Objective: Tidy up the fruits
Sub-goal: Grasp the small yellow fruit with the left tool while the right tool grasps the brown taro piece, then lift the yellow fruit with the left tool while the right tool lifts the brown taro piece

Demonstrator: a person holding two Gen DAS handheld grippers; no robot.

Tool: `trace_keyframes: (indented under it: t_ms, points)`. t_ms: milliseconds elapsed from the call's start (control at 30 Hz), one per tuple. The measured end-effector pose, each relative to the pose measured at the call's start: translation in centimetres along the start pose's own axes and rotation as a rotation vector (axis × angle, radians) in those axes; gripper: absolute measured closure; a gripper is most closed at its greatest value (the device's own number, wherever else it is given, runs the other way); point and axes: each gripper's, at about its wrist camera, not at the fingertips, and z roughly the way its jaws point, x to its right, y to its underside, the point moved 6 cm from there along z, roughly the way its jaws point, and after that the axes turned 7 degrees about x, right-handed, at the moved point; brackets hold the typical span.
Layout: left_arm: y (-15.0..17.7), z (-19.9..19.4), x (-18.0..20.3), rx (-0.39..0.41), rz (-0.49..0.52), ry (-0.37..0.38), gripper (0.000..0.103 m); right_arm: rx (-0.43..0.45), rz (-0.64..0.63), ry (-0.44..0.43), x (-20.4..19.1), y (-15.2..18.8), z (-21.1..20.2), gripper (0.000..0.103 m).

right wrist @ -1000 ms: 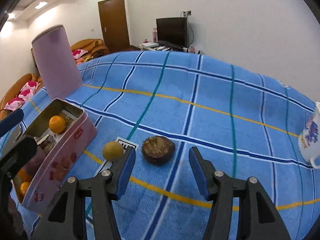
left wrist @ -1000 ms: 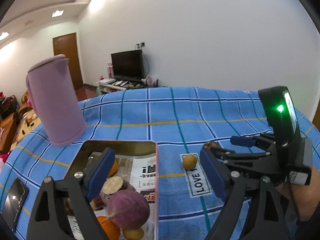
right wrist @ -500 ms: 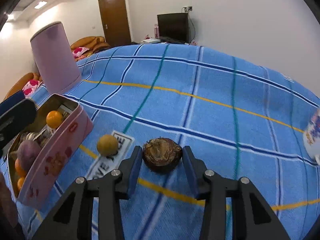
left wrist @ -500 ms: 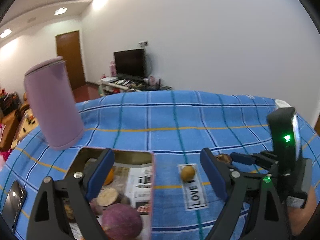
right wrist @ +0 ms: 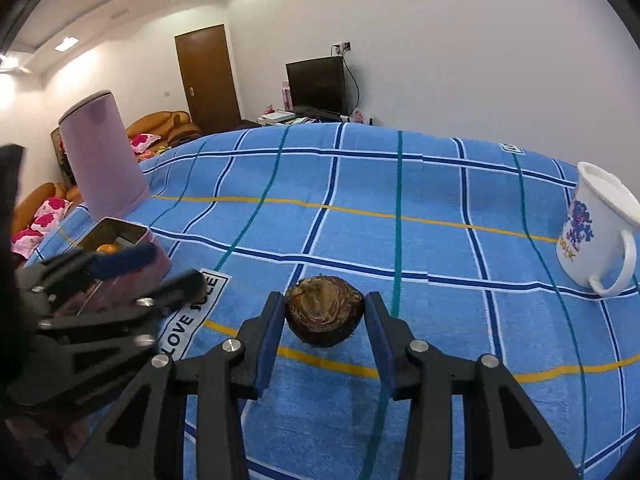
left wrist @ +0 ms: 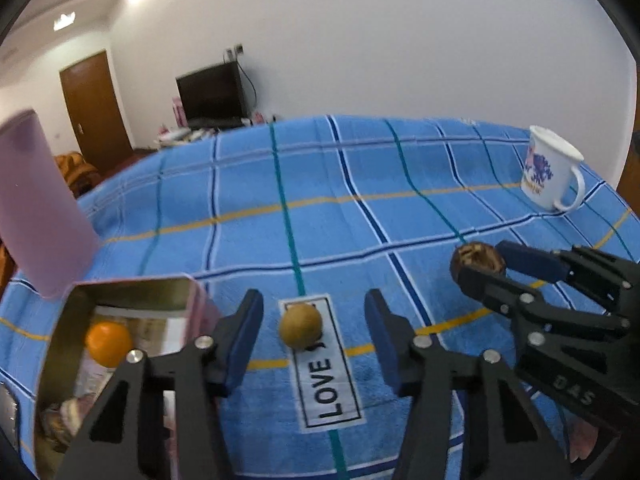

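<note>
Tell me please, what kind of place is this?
Most likely a home living room: a television on a low stand, an orange sofa with pink cushions, and a table under a blue checked cloth.

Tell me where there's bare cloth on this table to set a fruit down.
Free: the wide stretch of blue cloth between the purple canister and the white mug. Crowded: the near edge, with the tin, yellow fruit, brown fruit and both grippers.

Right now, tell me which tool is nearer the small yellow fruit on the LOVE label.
Left. The left tool is closing with the yellow fruit between its fingers, pads not yet touching. The right tool sits off to one side, clamped on the brown husked fruit.
</note>
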Motion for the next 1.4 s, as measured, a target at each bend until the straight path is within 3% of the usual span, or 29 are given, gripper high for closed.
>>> trace_keyframes:
  t_ms: [267, 533, 633, 700, 867, 967, 1133, 1400]
  points:
    - [0.9, 2.3, 0.3, -0.086, -0.008, -0.014, 0.051, 0.022, -0.016, -0.035, -0.9, -0.1, -0.2, 0.060]
    - [1.0, 2.7, -1.1, -0.100, -0.015, 0.009, 0.051, 0.026, -0.018, -0.037, -0.9, -0.1, -0.2, 0.060]
    - [1.1, 2.8, -1.4, -0.101, -0.027, 0.024, 0.057, 0.022, -0.024, -0.035, -1.0, 0.0, -0.2, 0.060]
    - [1.1, 2.6, -0.9, -0.095, -0.001, 0.041, 0.066, 0.022, -0.027, -0.034, -1.1, 0.0, -0.1, 0.060]
    - [1.4, 3.1, -0.3, -0.124, 0.023, 0.049, 0.067, 0.017, -0.026, -0.035, -1.0, 0.0, 0.0, 0.060]
    - [1.6, 3.4, 0.0, -0.143, 0.026, 0.080, 0.076, 0.012, -0.031, -0.035, -1.1, 0.0, 0.1, 0.060]
    - [1.5, 3.2, 0.4, -0.137, 0.035, 0.101, 0.076, 0.014, -0.018, -0.039, -0.9, 0.0, 0.0, 0.060]
    - [0.7, 1.4, 0.5, -0.042, 0.050, 0.096, 0.076, 0.036, -0.018, -0.046, -1.0, 0.0, -0.4, 0.060]
